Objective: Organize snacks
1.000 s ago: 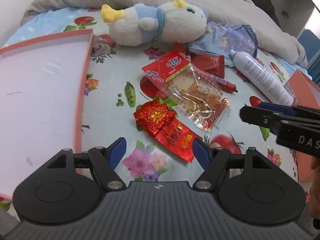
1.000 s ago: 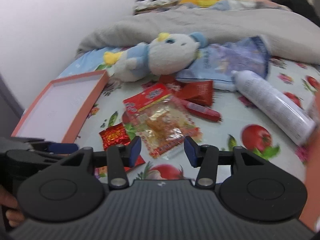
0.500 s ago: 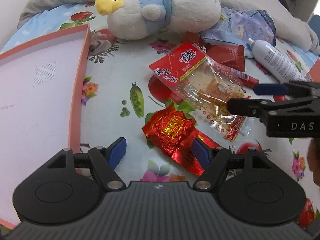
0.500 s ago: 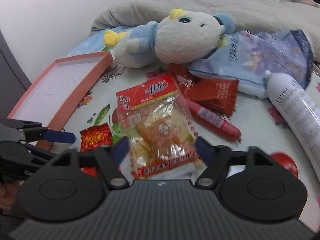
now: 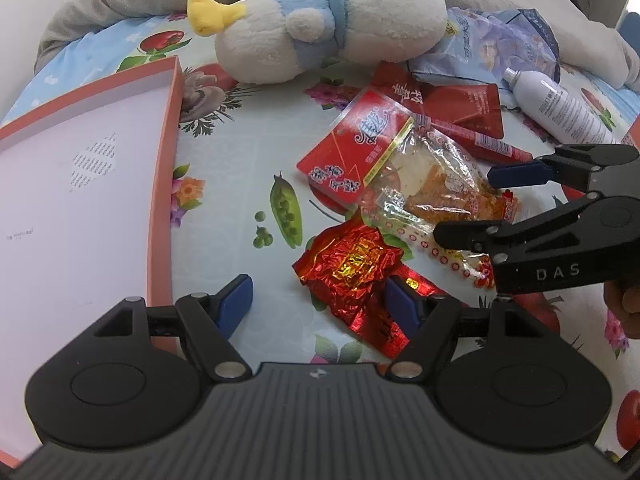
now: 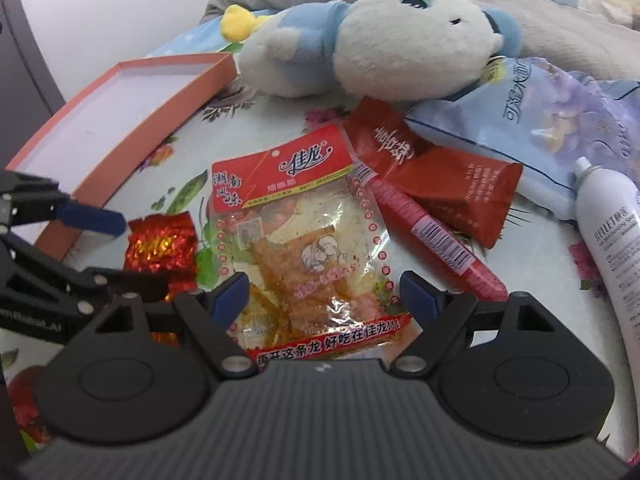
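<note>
On a slick flower-print cloth (image 5: 248,168) lie the snacks: a crinkled red foil pack (image 5: 352,268), a clear pouch (image 6: 304,248) with a red header, a red sausage stick (image 6: 432,232). Left gripper (image 5: 316,304) spread, foil beside one pad. Right gripper (image 6: 324,292) — marked "DAS" — spread over the pouch's end, not pinching. Shallow coral box (image 5: 80,184) left, bare inside.

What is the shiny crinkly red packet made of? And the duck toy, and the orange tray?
The crinkly red packet looks like metallic foil: it is creased and throws bright gold glints. The duck toy looks like soft plush fabric, with a fuzzy, matte surface. The orange tray is probably cardboard: thin straight walls, matte colour, a flat pale inside. I cannot be sure by sight alone.
</note>
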{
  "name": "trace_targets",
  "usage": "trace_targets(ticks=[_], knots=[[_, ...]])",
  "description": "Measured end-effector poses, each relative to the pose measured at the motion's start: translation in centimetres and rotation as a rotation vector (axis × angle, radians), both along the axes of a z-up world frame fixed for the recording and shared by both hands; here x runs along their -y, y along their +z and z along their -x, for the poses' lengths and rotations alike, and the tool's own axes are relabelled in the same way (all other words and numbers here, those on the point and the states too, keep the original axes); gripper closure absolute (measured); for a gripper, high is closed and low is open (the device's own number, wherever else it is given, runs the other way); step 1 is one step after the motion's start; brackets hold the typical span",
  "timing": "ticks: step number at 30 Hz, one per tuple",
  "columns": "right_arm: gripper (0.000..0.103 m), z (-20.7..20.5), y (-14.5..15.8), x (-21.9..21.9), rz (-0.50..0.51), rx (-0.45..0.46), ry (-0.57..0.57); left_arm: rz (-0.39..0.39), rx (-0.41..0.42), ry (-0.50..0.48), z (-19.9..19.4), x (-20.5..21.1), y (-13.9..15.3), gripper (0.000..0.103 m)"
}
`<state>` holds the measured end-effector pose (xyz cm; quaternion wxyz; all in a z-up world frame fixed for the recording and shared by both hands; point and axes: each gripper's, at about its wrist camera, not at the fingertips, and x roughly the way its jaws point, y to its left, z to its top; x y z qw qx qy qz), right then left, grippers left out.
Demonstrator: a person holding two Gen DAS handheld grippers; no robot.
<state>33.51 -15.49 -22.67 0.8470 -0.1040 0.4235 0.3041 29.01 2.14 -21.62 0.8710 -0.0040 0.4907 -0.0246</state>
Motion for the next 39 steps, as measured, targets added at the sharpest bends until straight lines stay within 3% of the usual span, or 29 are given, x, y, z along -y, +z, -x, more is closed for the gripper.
trace_targets(ticks=[5,8,10,15,22,31,39], knots=[[0.026,0.2,-0.1,-0.1,0.0,0.009,0.019,-0.004,0.004,-0.008,-0.1,0.0,-0.2,0.025],[0.037,0.5,0.0,-0.1,-0.013,0.017,0.016,-0.007,0.007,-0.009,-0.2,0.1,-0.2,0.024],[0.051,0.8,0.2,-0.3,-0.018,0.018,0.021,-0.009,0.01,-0.013,-0.2,0.2,-0.3,0.024],[0.066,1.1,0.7,0.1,-0.05,0.017,-0.011,-0.008,0.02,-0.02,-0.1,0.1,-0.2,0.024],[0.069,1.8,1.7,2.4,-0.124,-0.022,-0.138,-0.007,0.045,-0.044,0.2,-0.1,-0.3,0.024],[0.068,3.8,2.2,5.0,-0.123,-0.032,-0.229,-0.023,0.09,-0.134,0.0,0.7,-0.5,0.027],[0.068,6.0,2.5,6.6,-0.075,-0.042,-0.307,-0.006,0.117,-0.136,0.0,1.1,-0.3,0.05]])
